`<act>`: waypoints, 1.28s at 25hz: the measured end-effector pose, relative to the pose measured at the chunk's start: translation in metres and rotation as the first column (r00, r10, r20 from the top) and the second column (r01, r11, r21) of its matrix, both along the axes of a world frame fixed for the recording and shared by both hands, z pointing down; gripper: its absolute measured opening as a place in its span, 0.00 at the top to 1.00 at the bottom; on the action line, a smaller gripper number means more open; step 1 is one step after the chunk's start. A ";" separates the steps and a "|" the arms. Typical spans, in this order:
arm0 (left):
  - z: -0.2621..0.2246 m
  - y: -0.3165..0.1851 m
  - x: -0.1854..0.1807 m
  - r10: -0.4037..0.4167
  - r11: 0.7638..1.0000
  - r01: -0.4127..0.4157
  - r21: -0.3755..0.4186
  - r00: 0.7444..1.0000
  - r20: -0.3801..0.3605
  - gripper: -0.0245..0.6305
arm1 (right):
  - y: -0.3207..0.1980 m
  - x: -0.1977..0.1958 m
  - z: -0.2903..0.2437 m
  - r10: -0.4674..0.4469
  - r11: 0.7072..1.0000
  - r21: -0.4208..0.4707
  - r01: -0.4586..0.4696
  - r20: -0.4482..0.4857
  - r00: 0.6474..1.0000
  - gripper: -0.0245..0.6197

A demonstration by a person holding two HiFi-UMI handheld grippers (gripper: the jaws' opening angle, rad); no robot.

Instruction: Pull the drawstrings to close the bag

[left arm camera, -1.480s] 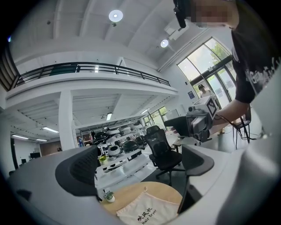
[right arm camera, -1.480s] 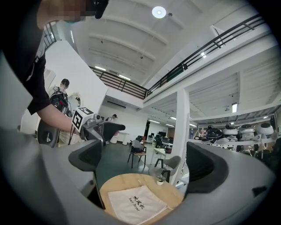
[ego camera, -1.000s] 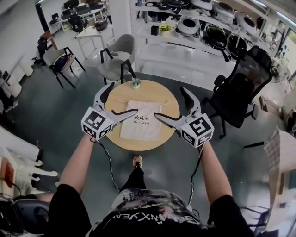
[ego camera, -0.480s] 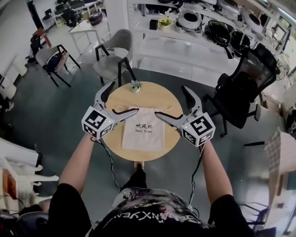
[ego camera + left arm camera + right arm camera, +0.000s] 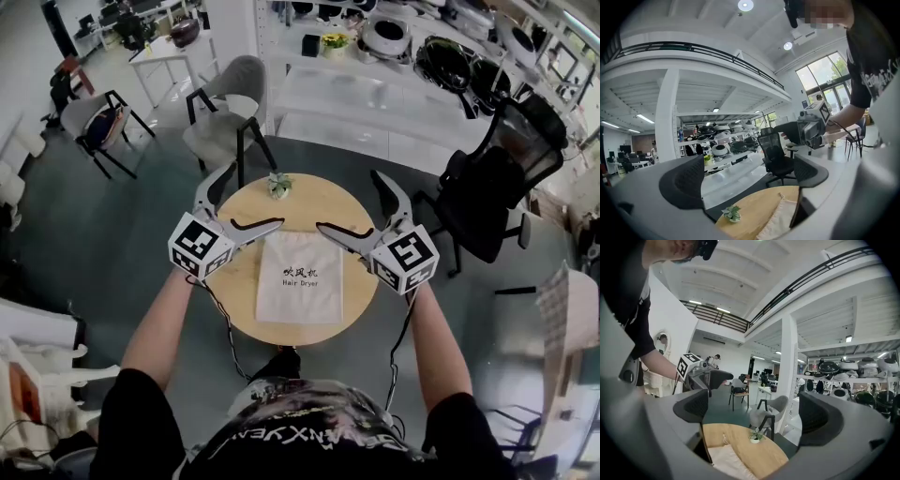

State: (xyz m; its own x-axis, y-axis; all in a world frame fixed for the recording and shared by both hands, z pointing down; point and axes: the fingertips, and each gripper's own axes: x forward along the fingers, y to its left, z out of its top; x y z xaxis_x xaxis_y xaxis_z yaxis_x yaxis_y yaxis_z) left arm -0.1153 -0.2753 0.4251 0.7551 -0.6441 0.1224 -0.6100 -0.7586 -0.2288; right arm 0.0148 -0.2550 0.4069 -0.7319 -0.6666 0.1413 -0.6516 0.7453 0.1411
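A cream drawstring bag point(image 5: 300, 277) with dark print lies flat on the round wooden table point(image 5: 337, 208); its mouth end faces the far side. Corners of the bag show in the left gripper view point(image 5: 780, 220) and the right gripper view point(image 5: 726, 460). My left gripper point(image 5: 246, 200) hovers open above the table's left part, jaws wide apart, nothing between them. My right gripper point(image 5: 354, 206) hovers open above the table's right part, also empty. Both are held well above the bag, apart from it. The drawstrings are too small to make out clearly.
A small potted plant point(image 5: 278, 185) stands at the table's far edge. A grey chair point(image 5: 225, 122) sits behind the table at left, a black office chair point(image 5: 487, 187) at right. White shelves with appliances point(image 5: 422, 56) line the back.
The head view has shifted, so the table and bag now sit lower and nearer in the frame. Both grippers stay open and keep their pose above the table.
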 end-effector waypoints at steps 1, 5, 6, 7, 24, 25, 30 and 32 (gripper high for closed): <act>0.001 -0.006 -0.002 0.003 1.000 -0.003 -0.002 1.000 -0.002 0.07 | -0.006 -0.002 0.000 0.003 1.000 -0.002 -0.003 0.000 1.000 0.05; 0.003 -0.029 -0.011 0.013 1.000 -0.013 -0.012 1.000 -0.012 0.07 | -0.027 -0.011 0.003 0.020 1.000 -0.011 -0.020 0.002 1.000 0.05; 0.004 -0.033 -0.013 0.016 1.000 -0.016 -0.015 1.000 -0.015 0.07 | -0.031 -0.012 0.004 0.025 1.000 -0.015 -0.025 0.001 1.000 0.05; 0.004 -0.038 -0.015 0.019 1.000 -0.020 -0.017 1.000 -0.017 0.07 | -0.035 -0.013 0.005 0.030 0.999 -0.018 -0.030 -0.001 1.000 0.05; 0.028 -0.095 -0.025 0.050 0.997 -0.053 -0.064 0.998 -0.042 0.07 | -0.090 -0.021 0.019 0.082 0.995 -0.051 -0.082 -0.014 0.997 0.05; 0.028 -0.097 -0.024 0.051 0.996 -0.053 -0.067 0.998 -0.041 0.07 | -0.092 -0.021 0.019 0.082 0.995 -0.053 -0.083 -0.014 0.997 0.05; 0.032 -0.109 -0.019 0.045 0.996 -0.047 -0.079 0.998 -0.036 0.07 | -0.105 -0.015 0.024 0.075 0.995 -0.064 -0.076 -0.015 0.997 0.05; 0.036 -0.114 -0.016 0.039 0.996 -0.041 -0.083 0.999 -0.030 0.07 | -0.111 -0.010 0.027 0.071 0.995 -0.066 -0.072 -0.012 0.997 0.05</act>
State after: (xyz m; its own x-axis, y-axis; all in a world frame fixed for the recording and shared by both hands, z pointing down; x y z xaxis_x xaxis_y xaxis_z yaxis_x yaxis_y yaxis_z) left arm -0.1313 -0.3891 0.4607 0.7838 -0.6020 0.1526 -0.5844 -0.7981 -0.1466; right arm 0.0043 -0.3661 0.4338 -0.6810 -0.7061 0.1939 -0.7024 0.7048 0.0994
